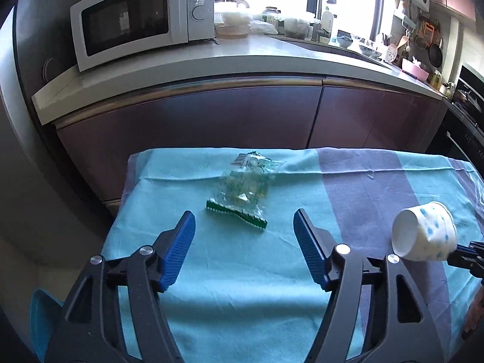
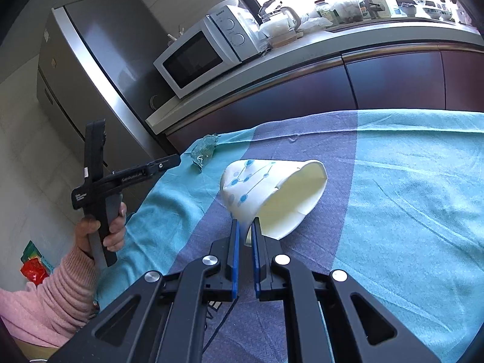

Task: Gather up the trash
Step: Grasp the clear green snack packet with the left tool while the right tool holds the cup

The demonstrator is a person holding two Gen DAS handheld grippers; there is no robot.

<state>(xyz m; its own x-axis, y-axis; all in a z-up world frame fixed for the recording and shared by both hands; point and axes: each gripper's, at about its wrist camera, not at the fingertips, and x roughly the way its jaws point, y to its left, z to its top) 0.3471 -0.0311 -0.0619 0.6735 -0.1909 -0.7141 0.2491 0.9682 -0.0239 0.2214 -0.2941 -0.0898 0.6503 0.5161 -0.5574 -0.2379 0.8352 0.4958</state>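
Observation:
A clear plastic wrapper with a green serrated edge (image 1: pixel 245 195) lies on the blue tablecloth (image 1: pixel 230 272), just beyond my open left gripper (image 1: pixel 243 222), which hovers in front of it. The wrapper shows small at the cloth's far left in the right wrist view (image 2: pixel 204 151). My right gripper (image 2: pixel 245 227) is shut on the rim of a crushed white paper cup with blue dots (image 2: pixel 272 193), held tipped on its side above the cloth. The cup also shows at the right in the left wrist view (image 1: pixel 423 234).
The table carries a teal and purple striped cloth (image 2: pixel 393 181). Behind it runs a kitchen counter (image 1: pixel 211 63) with a white microwave (image 1: pixel 136 18) and dark cabinets. A grey fridge (image 2: pixel 90 60) stands left. A blue bin (image 1: pixel 42 317) sits low at the left.

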